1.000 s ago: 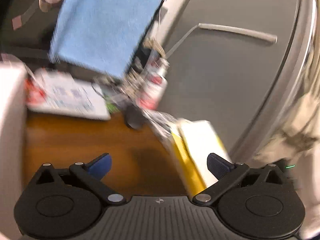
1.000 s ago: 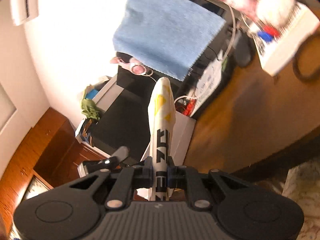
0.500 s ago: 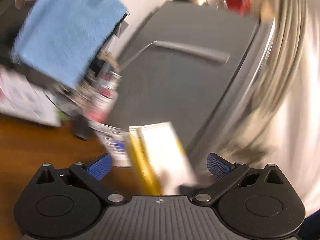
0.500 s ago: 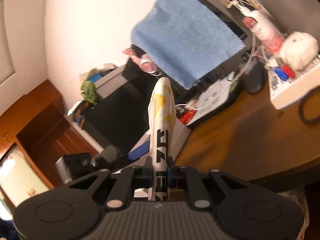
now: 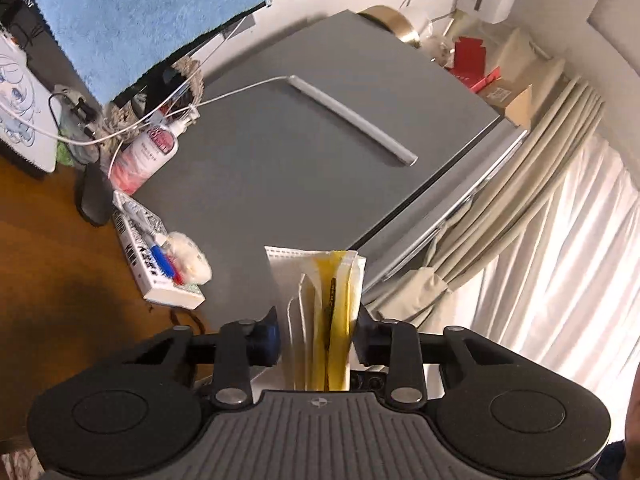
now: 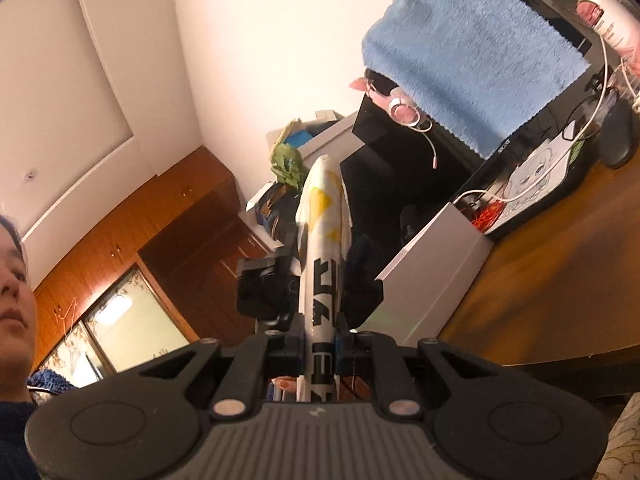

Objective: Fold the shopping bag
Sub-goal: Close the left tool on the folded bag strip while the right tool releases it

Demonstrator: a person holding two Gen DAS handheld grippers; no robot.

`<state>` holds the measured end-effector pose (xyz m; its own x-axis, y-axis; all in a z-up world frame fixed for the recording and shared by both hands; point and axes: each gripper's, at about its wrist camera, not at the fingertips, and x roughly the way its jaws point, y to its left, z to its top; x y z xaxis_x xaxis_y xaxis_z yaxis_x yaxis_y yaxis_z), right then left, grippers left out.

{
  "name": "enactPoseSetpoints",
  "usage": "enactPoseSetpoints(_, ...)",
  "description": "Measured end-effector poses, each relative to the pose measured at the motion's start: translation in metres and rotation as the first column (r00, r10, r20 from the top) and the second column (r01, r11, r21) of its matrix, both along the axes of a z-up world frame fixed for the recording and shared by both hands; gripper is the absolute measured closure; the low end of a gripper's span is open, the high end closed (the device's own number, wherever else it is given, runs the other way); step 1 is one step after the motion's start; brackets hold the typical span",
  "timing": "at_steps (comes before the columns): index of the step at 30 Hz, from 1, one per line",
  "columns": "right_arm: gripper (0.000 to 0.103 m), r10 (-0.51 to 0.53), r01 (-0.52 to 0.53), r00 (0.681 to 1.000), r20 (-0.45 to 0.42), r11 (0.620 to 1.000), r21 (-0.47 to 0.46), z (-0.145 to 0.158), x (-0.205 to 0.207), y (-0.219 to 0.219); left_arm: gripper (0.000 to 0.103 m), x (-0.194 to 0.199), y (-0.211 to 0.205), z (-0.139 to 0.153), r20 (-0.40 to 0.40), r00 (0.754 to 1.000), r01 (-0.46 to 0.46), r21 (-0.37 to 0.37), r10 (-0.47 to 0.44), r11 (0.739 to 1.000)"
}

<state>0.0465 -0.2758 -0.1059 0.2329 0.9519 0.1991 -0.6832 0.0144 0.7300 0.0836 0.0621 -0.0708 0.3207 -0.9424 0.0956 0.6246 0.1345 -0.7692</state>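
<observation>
Left gripper (image 5: 318, 334): jaws closing on the shopping bag (image 5: 320, 312), which stands edge-on between them as a stack of white and yellow folded layers; the right finger looks against the bag, the blue pad (image 5: 267, 336) on the left is just beside the outer white layer, can't tell if it touches yet. Right gripper (image 6: 320, 350): jaws pinched tight on the other end of the same bag (image 6: 323, 240), which sticks out forward past the fingertips as a narrow flattened strip, white with yellow triangles and black lettering. Bag is held in the air between both grippers, off the desk (image 5: 48, 264). In the right wrist view the left gripper's body (image 6: 268, 288) is visible just behind the strip. Near the desk's far edge: a small box with pens and a white fluffy ball (image 5: 160, 256), a black mouse (image 5: 93, 196), a pink pump bottle (image 5: 144, 152). A blue towel (image 5: 136, 16) hangs over the monitor. A grey fridge (image 5: 304, 152) stands beside the desk, curtains (image 5: 540, 240) to its right. A person is at the left edge of the right wrist view.
</observation>
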Motion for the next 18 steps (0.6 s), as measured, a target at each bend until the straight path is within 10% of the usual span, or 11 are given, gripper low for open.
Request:
enactPoseSetpoints(5,0.09,0.013,-0.012,1.0,-0.018,1.0,0.018,-0.005,0.002,-0.003,0.085,-0.002,0.002,0.0,0.042,0.999,-0.013,-0.045,0.015,0.999)
enactPoseSetpoints(11,0.081,-0.015,0.015,1.0,-0.027,1.0,-0.004,-0.003,0.005,0.002,0.089,-0.02,-0.001,0.014,0.162,0.971,-0.189,0.08,0.175,0.979)
enactPoseSetpoints(18,0.045,-0.292,0.273,0.956,-0.013,0.91,-0.311,0.022,0.004,0.0,0.09,-0.051,-0.024,0.037,0.495,0.79,-0.548,0.308,0.361,0.777)
